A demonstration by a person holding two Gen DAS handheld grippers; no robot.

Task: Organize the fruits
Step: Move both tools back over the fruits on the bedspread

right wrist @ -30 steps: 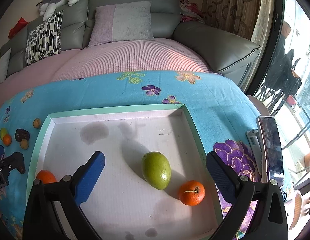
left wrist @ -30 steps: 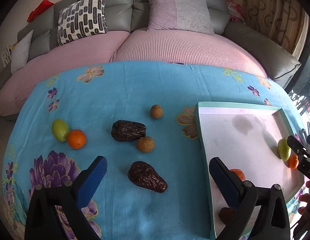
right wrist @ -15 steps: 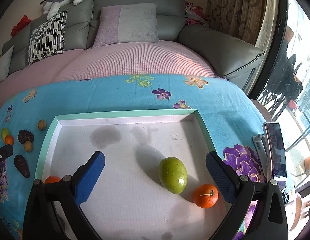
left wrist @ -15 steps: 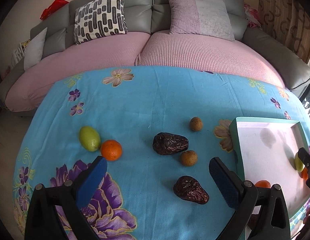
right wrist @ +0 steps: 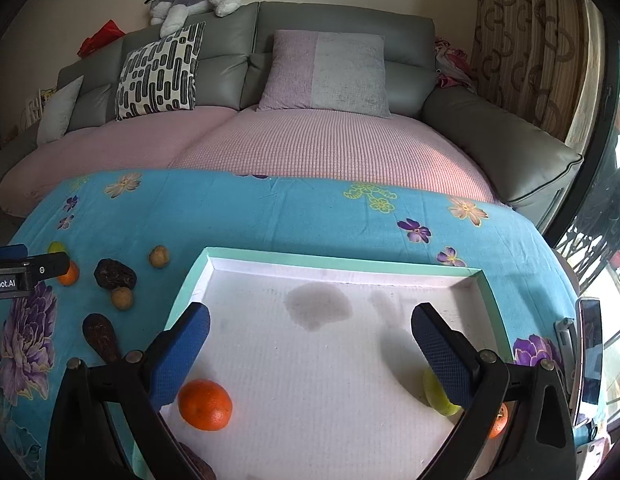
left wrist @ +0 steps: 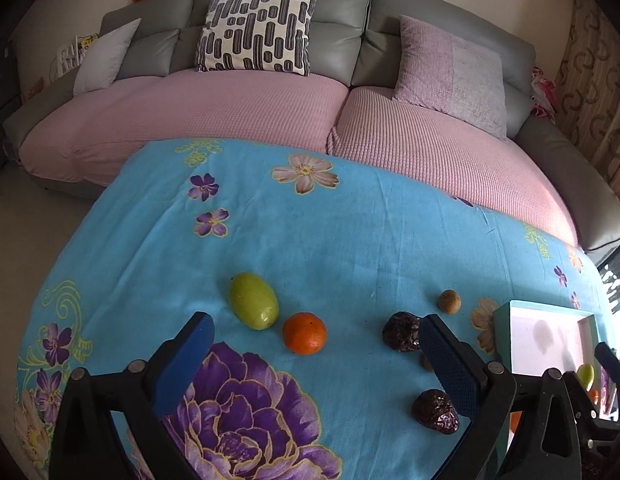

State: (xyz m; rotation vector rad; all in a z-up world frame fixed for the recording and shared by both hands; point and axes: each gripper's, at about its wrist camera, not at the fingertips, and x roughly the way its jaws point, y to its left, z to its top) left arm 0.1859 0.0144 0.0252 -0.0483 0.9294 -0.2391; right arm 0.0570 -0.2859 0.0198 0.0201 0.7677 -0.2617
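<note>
Orange (left wrist: pixel 304 333) between spread left gripper (left wrist: pixel 314 356) fingers

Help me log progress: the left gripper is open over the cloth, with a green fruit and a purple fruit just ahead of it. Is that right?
Not quite. The fruit beside the green fruit is an orange, not purple, as the left wrist view shows. The left gripper is indeed open over the cloth.

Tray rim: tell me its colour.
The shallow tray's raised rim is mint green around a white floor; the right wrist view shows it best.
</note>
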